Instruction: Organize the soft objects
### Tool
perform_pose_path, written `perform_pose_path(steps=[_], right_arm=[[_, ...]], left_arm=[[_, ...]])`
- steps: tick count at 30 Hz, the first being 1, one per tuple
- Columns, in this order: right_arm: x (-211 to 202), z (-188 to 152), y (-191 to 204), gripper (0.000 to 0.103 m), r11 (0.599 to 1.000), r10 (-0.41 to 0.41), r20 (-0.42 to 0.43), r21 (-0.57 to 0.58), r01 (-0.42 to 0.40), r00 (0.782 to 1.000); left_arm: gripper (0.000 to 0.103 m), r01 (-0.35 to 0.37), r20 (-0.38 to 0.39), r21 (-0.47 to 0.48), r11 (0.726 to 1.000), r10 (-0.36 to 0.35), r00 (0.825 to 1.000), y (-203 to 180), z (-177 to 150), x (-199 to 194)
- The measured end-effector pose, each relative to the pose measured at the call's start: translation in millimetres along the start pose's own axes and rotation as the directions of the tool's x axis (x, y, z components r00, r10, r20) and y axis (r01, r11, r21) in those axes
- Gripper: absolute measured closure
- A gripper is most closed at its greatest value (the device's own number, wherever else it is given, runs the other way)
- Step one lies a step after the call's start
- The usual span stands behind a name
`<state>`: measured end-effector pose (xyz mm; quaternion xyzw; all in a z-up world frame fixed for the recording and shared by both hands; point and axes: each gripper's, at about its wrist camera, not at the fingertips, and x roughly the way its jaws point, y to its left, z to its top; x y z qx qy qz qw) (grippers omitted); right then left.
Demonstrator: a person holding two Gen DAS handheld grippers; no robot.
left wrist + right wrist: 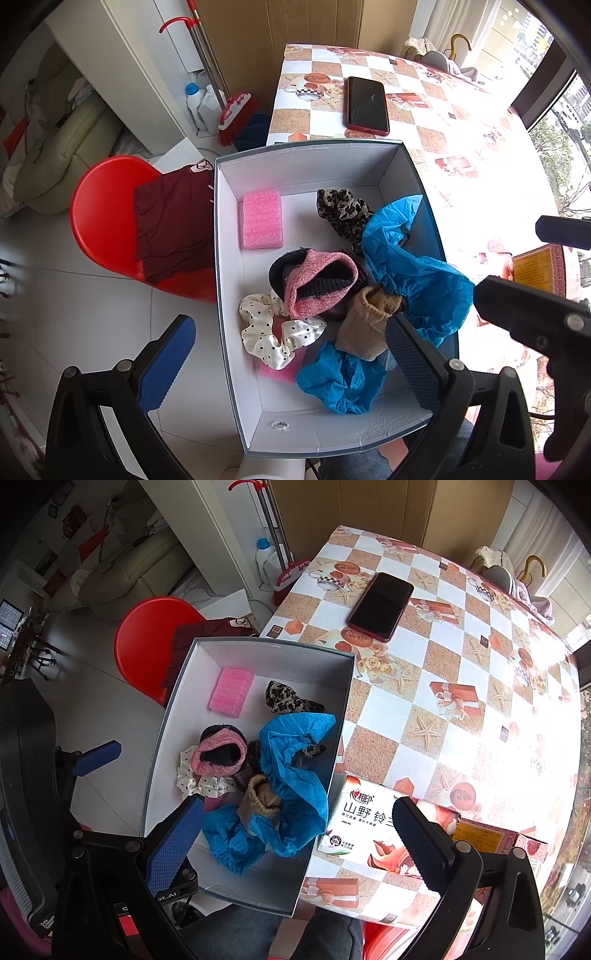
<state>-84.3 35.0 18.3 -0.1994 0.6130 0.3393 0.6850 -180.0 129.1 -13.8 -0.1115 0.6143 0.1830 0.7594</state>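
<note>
Checkered table (pixel 461 686), filled box (pixel 229 236) (jaws apart)

The left gripper (pixel 291 365) is built of black plastic arms studded with round silver screws, and its fingers (pixel 166 363) are faced with blue cross-hatched pads. The same black frame, screws and blue textured pads are seen on the right gripper (pixel 299 845). White lettering, partly hidden, is printed on a black body beneath its left finger.
</note>
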Motion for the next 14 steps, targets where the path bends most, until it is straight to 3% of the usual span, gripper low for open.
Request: perform_pose_path(steps=[11, 14], right_arm=[[-3.0, -2.7, 0.3, 0.001, 1.000, -0.006, 0.006, 0.021, 0.006, 1.000], [-6.0, -3.0, -2.0, 0.001, 1.000, -0.003, 0.016, 0.030, 0.002, 1.000]], left_arm=[[0.000, 0.008, 0.007, 0.007, 1.000, -0.008, 1.000, 2.3, 0.7, -1.2], [0.000, 0.103, 0.054, -0.013, 0.995, -0.102, 0.993, 6.6, 0.5, -8.5]])
